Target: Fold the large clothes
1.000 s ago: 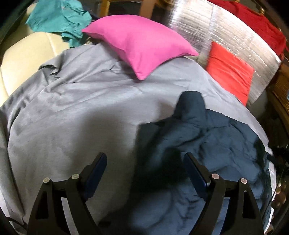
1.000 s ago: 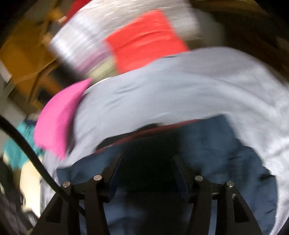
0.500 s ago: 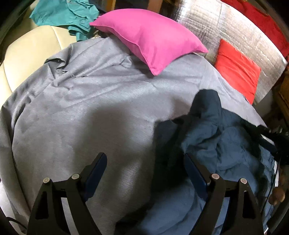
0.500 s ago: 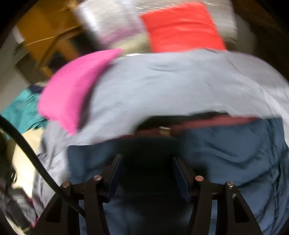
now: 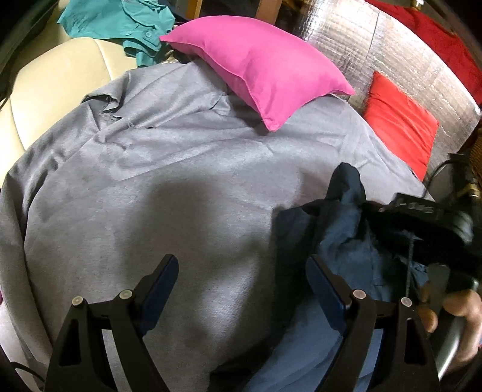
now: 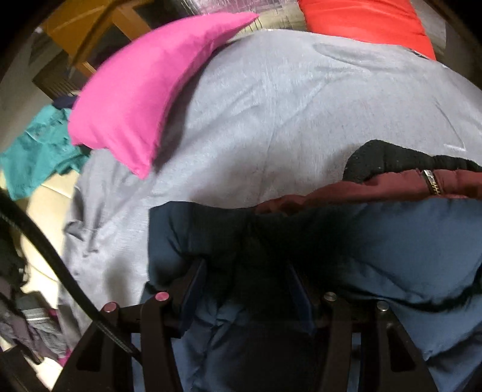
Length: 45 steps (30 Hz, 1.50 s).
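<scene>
Your left claw [image 5: 241, 280] stands spread wide at the bottom of its frame, nothing between the pads, above the grey sheet [image 5: 168, 181]. Your right claw [image 6: 244, 280] sits low centre in its view, half spread, with dark folds of the navy jacket [image 6: 376, 241] bunched between the pads; whether they pinch it, you cannot tell. The jacket lies crumpled on the sheet, lower right of both frames, its maroon lining [image 6: 346, 190] and zip showing. A pink pillow [image 5: 256, 66] rests at the upper centre, a red pillow [image 5: 400, 123] at the upper right, teal cloth [image 5: 120, 18] at the upper left.
</scene>
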Available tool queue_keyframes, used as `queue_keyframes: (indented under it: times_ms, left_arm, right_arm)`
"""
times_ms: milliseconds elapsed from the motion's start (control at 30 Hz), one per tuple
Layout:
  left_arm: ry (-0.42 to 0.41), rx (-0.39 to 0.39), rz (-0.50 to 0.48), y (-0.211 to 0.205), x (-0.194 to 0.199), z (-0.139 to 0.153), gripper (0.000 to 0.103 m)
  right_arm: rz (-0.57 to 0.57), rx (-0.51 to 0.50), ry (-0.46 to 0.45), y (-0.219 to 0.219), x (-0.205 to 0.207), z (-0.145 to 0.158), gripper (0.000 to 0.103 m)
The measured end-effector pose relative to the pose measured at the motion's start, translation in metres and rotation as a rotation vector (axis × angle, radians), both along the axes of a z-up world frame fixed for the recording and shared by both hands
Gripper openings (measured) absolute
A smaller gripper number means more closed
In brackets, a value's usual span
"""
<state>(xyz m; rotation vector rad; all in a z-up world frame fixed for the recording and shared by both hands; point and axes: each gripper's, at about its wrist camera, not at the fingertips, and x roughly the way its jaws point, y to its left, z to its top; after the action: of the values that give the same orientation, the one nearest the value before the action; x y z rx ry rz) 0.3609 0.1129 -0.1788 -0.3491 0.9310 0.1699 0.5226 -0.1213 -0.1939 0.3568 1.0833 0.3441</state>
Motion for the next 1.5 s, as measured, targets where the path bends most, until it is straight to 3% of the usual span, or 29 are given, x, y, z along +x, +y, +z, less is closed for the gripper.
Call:
queue_keyframes:
  times_ms: [133, 333, 500, 600, 733, 900, 1033, 1200, 1333, 1433, 1500]
  left_arm:
    - [-0.009, -0.006, -0.037, -0.014, 0.0, 0.002, 0.087]
    - [-0.001, 0.029, -0.095, -0.043, 0.002, 0.001, 0.087]
    - [0.044, 0.036, -0.15, -0.065, 0.009, -0.011, 0.087]
    - [0.084, -0.043, -0.158, -0.068, 0.016, -0.025, 0.087]
    - [0.078, -0.03, -0.13, -0.071, 0.014, -0.023, 0.087]
    - [-0.031, 0.02, -0.151, -0.083, -0.001, 0.001, 0.087]
    - [-0.105, 0.057, -0.21, -0.097, -0.015, 0.014, 0.087]
    - [-0.163, 0.096, -0.286, -0.109, -0.034, 0.023, 0.087]
    - [-0.185, 0.149, -0.286, -0.108, -0.042, 0.025, 0.088]
    - [-0.101, 0.213, -0.231, -0.1, -0.038, 0.011, 0.087]
    - [-0.044, 0.198, -0.206, -0.092, -0.034, 0.002, 0.087]
  right_arm:
    - [-0.084, 0.098, -0.107, -0.058, -0.033, 0.035, 0.059]
    - [-0.327, -0.051, -0.217, -0.174, -0.092, 0.059, 0.058]
    - [-0.505, -0.039, -0.111, -0.264, -0.127, 0.02, 0.057]
    - [-0.541, -0.018, -0.003, -0.289, -0.132, -0.017, 0.053]
    - [-0.536, 0.087, -0.062, -0.3, -0.152, -0.019, 0.047]
    - [-0.519, 0.075, -0.226, -0.303, -0.205, 0.008, 0.047]
    - [-0.496, 0.116, -0.257, -0.301, -0.244, 0.016, 0.048]
    - [-0.449, 0.158, -0.231, -0.293, -0.281, 0.002, 0.047]
    - [-0.427, 0.148, -0.132, -0.289, -0.282, -0.024, 0.047]
    - [-0.416, 0.144, -0.101, -0.287, -0.276, -0.035, 0.048]
    - [-0.417, 0.151, -0.1, -0.287, -0.273, -0.037, 0.048]
